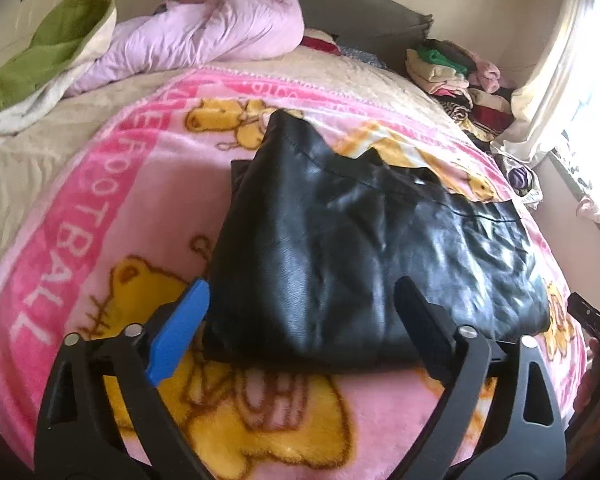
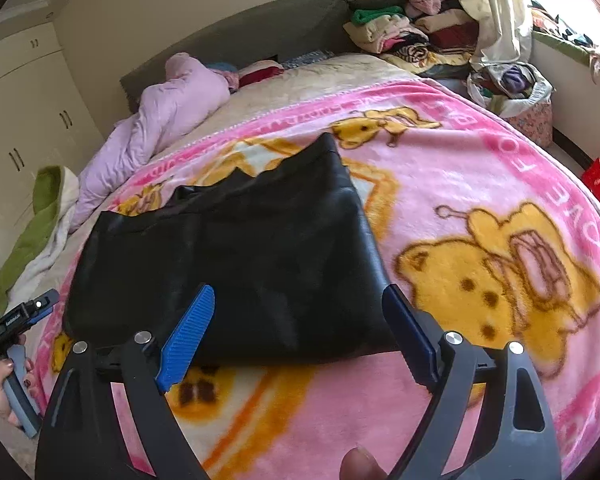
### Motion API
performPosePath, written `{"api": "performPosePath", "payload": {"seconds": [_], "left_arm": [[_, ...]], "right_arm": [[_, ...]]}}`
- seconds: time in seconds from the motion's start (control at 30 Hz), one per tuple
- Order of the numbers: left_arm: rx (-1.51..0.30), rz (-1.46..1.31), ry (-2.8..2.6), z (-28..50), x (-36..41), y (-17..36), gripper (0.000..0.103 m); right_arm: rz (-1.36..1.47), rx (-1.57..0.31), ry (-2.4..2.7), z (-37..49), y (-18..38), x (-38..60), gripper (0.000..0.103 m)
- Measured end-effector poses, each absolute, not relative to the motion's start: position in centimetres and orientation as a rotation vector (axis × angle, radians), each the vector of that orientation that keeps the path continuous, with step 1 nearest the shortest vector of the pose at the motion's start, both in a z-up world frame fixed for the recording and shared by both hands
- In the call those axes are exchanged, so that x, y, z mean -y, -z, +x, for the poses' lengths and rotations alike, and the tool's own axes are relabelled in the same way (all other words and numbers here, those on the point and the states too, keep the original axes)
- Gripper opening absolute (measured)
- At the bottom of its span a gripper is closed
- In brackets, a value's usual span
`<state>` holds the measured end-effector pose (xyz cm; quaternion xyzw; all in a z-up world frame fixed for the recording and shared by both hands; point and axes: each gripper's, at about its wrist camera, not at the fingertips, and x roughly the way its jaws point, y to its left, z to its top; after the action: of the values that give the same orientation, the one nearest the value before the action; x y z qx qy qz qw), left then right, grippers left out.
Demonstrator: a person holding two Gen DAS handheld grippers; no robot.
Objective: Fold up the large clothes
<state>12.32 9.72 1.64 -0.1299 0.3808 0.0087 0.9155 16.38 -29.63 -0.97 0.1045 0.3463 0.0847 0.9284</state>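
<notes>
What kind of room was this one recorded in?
Most likely a home bedroom. A bed with a pink bear blanket fills both views, a headboard runs behind it, wardrobes line one wall, and folded clothes are stacked by the curtained window.

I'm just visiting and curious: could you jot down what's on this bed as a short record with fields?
Garment: black leather-look garment, folded, lying flat
Surface: pink bear blanket on the bed
Left gripper: open, nothing between its fingers
Right gripper: open, nothing held
Behind: lilac duvet, bunched up
Far corner: pile of clothes
</notes>
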Motion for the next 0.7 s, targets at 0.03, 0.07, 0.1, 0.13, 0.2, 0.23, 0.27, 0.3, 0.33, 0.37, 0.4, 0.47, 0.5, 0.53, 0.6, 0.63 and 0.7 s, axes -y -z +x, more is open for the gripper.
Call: {"api": "performPosePath", "payload": {"seconds": [0.03,0.07,0.1,0.13,0.2,0.23,0.27,0.3,0.33,0.37,0.4,0.47,0.5,0.53,0.6,0.63,0.7], "left_arm": [[-0.78,-0.263,-0.017,12.2,-9.6,-1.8,0.094],[-0.777,-0.261,-0.016,12.1,-9.5,-1.9,0.093],[-0.775,-0.259,-0.013,12.1,-9.5,-2.1,0.093],[-0.773,-0.258,-0.01,12.0,-9.4,-2.2,0.093],[-0.767,-0.258,-0.008,11.9,-9.4,-2.4,0.093],[-0.764,-0.257,-0.007,11.9,-9.3,-2.5,0.093],[-0.761,-0.257,-0.007,11.8,-9.2,-2.6,0.093],[-0.755,-0.256,-0.003,11.7,-9.2,-2.8,0.093],[-0.751,-0.255,0.0,11.6,-9.1,-2.9,0.093],[-0.746,-0.254,0.003,11.6,-9.0,-3.0,0.093],[-0.741,-0.252,0.008,11.5,-8.9,-3.2,0.093],[-0.73,-0.246,0.013,11.4,-8.6,-3.5,0.093],[-0.727,-0.244,0.017,11.3,-8.5,-3.6,0.093],[-0.726,-0.24,0.02,11.3,-8.3,-3.7,0.093],[-0.722,-0.232,0.025,11.3,-8.0,-3.8,0.093],[-0.721,-0.228,0.027,11.3,-7.9,-3.9,0.093],[-0.719,-0.223,0.032,11.3,-7.6,-3.9,0.093]], "right_arm": [[0.207,-0.707,-0.182,16.3,0.8,29.3,0.085],[0.203,-0.704,-0.185,16.2,0.7,29.0,0.085],[0.199,-0.701,-0.191,16.1,0.5,28.7,0.085],[0.197,-0.7,-0.199,16.0,0.5,28.4,0.085],[0.19,-0.695,-0.218,15.8,0.2,27.6,0.085],[0.187,-0.695,-0.226,15.8,0.1,27.3,0.085],[0.182,-0.694,-0.238,15.7,0.0,26.8,0.085],[0.178,-0.691,-0.247,15.6,-0.1,26.4,0.085],[0.174,-0.691,-0.257,15.6,-0.2,26.0,0.085],[0.171,-0.69,-0.265,15.6,-0.3,25.6,0.085],[0.167,-0.688,-0.274,15.5,-0.4,25.2,0.085],[0.154,-0.687,-0.294,15.5,-0.5,24.3,0.085],[0.146,-0.686,-0.302,15.5,-0.6,23.8,0.085],[0.135,-0.685,-0.312,15.4,-0.6,23.2,0.085],[0.118,-0.683,-0.327,15.4,-0.7,22.3,0.085],[0.108,-0.681,-0.339,15.3,-0.8,21.6,0.085],[0.096,-0.68,-0.354,15.4,-0.8,20.8,0.085]]}}
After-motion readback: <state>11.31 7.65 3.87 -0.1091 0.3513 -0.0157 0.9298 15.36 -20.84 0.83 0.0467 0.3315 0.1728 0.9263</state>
